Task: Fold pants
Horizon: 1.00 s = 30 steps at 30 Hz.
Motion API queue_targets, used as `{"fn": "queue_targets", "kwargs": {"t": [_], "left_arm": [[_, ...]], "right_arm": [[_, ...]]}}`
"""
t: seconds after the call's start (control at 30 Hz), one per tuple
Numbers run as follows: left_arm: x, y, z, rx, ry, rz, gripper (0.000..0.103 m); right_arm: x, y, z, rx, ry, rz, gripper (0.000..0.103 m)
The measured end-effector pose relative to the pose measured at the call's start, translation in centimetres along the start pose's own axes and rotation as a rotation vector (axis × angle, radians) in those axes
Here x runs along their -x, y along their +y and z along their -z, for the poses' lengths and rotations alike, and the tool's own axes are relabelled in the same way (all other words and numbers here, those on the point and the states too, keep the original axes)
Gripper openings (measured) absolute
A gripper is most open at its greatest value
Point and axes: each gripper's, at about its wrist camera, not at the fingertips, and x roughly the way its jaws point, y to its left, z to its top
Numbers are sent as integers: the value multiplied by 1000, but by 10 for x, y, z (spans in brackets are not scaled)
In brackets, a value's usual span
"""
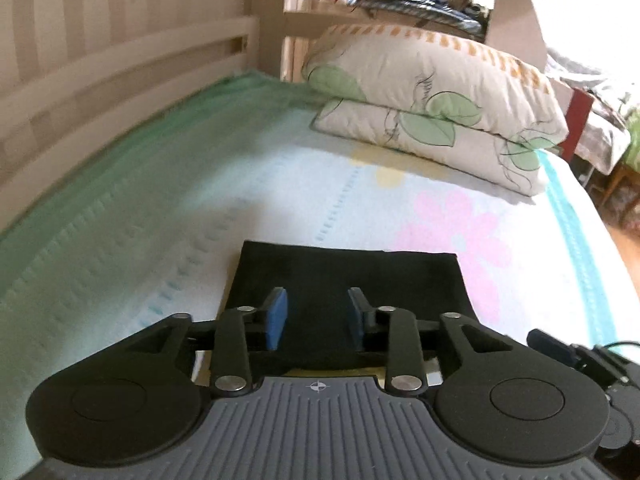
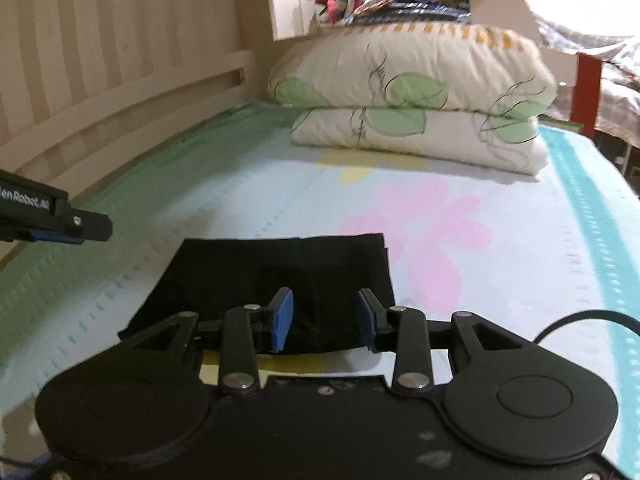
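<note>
- The black pants [image 1: 348, 300] lie on the bed [image 1: 200, 208] as a flat, squared-off rectangle, near the foot end of both views and well apart from the 2 stacked pillows [image 1: 432, 108] at the far end.
- The far edge reads straight and the corners look lined up; on the right side, in the right wrist view, a second layer peeks out just past the top one [image 2: 386, 256].
- The left tool [image 1: 318, 316] hangs above the cloth, blue pads parted, nothing between them.
- The right tool [image 2: 326, 318] is the same: pads apart over the pants, gripping nothing. No cloth is pinched by either.
- By my read, the fold is down and this is the let-go-and-lift stage, or the set-up for 1 more fold.
- To do it well: come off straight up so no pad drags the top layer askew.
- If another fold is wanted, take both near corners together, pinch all layers, and carry them evenly to the far edge.
- The risk: a soft sheet underneath, so the stack may slide or bunch.
</note>
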Motion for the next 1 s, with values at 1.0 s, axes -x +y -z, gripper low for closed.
{"fn": "queue_targets", "kwargs": {"t": [1.0], "left_arm": [[-7, -5, 65, -9, 200, -17, 42]], "right_arm": [[55, 33, 20, -10, 13, 49, 40]]}}
